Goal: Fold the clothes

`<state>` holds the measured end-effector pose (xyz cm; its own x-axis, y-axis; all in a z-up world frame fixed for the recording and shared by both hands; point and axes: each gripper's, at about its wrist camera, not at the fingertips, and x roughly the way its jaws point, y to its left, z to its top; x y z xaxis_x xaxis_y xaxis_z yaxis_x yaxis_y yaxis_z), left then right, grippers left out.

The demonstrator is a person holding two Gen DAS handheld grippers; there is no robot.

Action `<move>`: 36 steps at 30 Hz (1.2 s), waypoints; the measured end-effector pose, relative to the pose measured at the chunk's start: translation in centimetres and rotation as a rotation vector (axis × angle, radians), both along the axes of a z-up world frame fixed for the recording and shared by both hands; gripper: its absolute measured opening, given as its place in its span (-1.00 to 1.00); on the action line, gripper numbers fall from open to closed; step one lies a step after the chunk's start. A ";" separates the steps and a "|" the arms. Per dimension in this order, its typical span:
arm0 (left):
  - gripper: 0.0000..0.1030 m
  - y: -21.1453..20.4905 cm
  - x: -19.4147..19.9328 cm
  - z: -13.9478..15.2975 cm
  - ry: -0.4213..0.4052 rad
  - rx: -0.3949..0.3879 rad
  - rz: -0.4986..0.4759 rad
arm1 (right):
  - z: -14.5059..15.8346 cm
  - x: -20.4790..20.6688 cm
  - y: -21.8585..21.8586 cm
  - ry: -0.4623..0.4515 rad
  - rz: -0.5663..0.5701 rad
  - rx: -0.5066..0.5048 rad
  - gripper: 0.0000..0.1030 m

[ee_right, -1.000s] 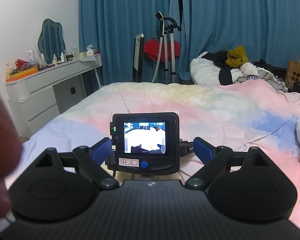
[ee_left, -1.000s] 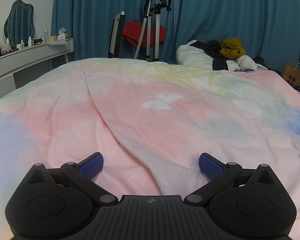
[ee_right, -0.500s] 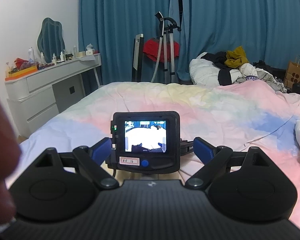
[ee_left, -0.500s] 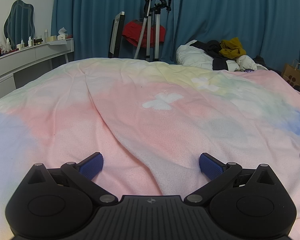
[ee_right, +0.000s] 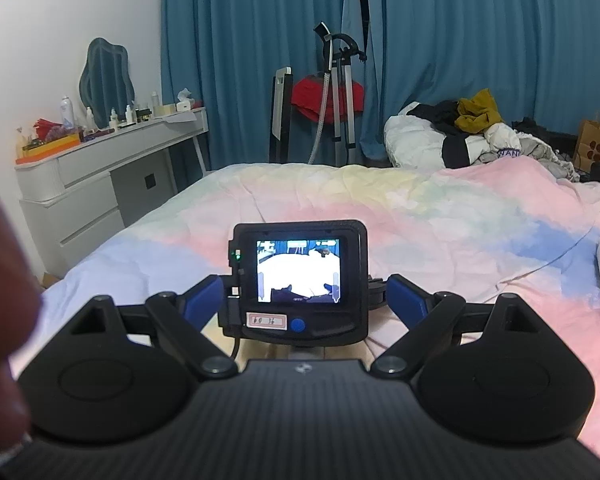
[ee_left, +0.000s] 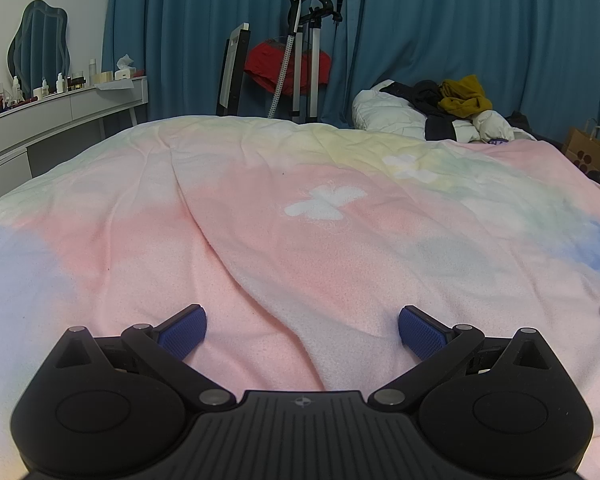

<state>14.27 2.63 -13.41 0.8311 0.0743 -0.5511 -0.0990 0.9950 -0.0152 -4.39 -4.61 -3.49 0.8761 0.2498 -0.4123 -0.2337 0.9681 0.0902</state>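
On the bed (ee_left: 112,216), a soft blanket (ee_left: 340,248) in pink, blue and yellow lies spread out, with a white butterfly (ee_left: 324,206) on it. Low over the blanket, the left tongs (ee_left: 302,330) are wide open, with nothing between the blue pads (ee_left: 182,330). The right tongs (ee_right: 306,304) are up higher and wide open too. A small black camera (ee_right: 300,280) with a lit screen sits between their pads, but I cannot tell if they touch it. Far back past the bed, a pile of clothes (ee_right: 460,128) waits near the blue curtains (ee_right: 460,40). A white dresser (ee_right: 92,184) stands at the left.
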 end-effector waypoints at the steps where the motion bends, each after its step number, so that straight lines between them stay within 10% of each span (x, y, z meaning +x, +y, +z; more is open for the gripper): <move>1: 1.00 0.0 0.0 0.0 0.000 0.000 0.000 | 0.0 -0.1 -0.1 0.003 0.003 0.002 0.75; 36: 1.00 0.1 0.0 0.0 0.000 0.001 -0.001 | -0.5 -5.0 -0.2 0.011 -0.041 -0.057 0.75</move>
<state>14.28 2.72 -13.40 0.8310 0.0739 -0.5513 -0.0982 0.9951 -0.0147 -9.39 -4.82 -4.02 0.8805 0.1899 -0.4344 -0.1932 0.9805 0.0370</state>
